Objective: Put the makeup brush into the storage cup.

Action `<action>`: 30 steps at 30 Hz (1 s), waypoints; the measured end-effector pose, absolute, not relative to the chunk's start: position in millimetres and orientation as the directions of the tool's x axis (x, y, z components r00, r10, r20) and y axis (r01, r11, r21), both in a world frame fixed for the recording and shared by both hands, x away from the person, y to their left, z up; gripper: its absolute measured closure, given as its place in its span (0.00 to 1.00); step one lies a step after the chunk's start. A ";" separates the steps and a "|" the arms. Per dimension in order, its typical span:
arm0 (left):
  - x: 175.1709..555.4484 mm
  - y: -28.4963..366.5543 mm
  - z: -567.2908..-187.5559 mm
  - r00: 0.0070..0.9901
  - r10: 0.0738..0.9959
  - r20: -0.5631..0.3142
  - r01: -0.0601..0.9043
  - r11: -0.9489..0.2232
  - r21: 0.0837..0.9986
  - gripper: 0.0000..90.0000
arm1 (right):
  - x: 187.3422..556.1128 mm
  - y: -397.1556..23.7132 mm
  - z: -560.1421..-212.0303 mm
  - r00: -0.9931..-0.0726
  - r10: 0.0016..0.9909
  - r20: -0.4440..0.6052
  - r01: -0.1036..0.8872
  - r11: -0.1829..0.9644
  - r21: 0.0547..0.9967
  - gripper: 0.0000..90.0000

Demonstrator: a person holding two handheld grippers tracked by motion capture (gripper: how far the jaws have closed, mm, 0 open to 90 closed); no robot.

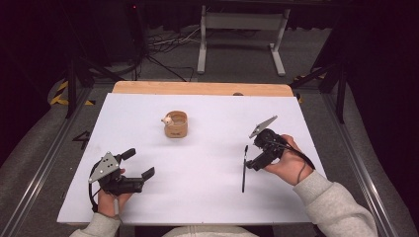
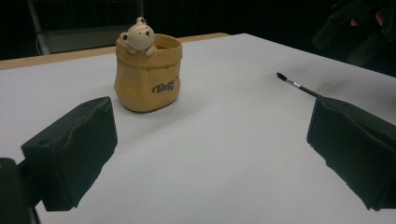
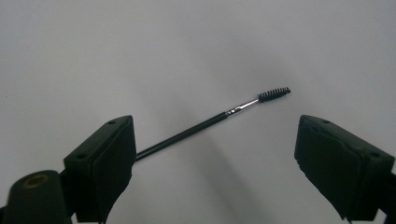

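A thin black brush (image 1: 244,169) with a small spiral bristle head lies flat on the white sheet, right of centre. My right gripper (image 1: 252,154) hovers just beside and over it, held in a hand. In the right gripper view the brush (image 3: 210,122) lies on the sheet between the wide-apart jaws, its handle running behind the left one; neither pad touches it. My left gripper (image 1: 139,164) rests at the front left, open and holding nothing. Ahead of it in the left gripper view stand a tan cup (image 2: 147,79) with a small bear on its rim and the brush (image 2: 299,86).
The tan cup (image 1: 176,124) stands mid-sheet towards the back. The white sheet (image 1: 207,197) covers a wooden table whose bare edge (image 1: 197,88) shows at the back. Dark floor, cables and a white stand lie beyond. The other gripper (image 2: 364,25) appears at the top right of the left gripper view.
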State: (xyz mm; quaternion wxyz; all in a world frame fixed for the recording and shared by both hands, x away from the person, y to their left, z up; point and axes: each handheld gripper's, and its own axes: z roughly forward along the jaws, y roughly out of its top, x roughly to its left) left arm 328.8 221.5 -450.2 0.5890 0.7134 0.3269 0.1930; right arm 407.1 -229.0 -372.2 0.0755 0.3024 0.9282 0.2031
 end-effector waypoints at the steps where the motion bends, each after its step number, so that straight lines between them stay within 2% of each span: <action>1: 328.8 221.2 -450.2 0.713 0.692 -0.109 0.240 -0.095 0.966 0.03 | 408.3 -228.9 -373.2 -0.805 0.593 -0.015 0.535 0.738 0.412 0.15; 13: 329.0 220.7 -450.8 0.709 0.697 -0.104 0.243 -0.103 0.965 0.03 | 415.0 -224.1 -373.5 -0.806 0.592 -0.003 0.553 0.755 0.353 0.16; 30: 328.8 221.9 -450.8 0.707 0.700 -0.102 0.245 -0.107 0.964 0.03 | 421.9 -212.9 -388.7 -0.804 0.594 0.021 0.566 0.755 0.332 0.18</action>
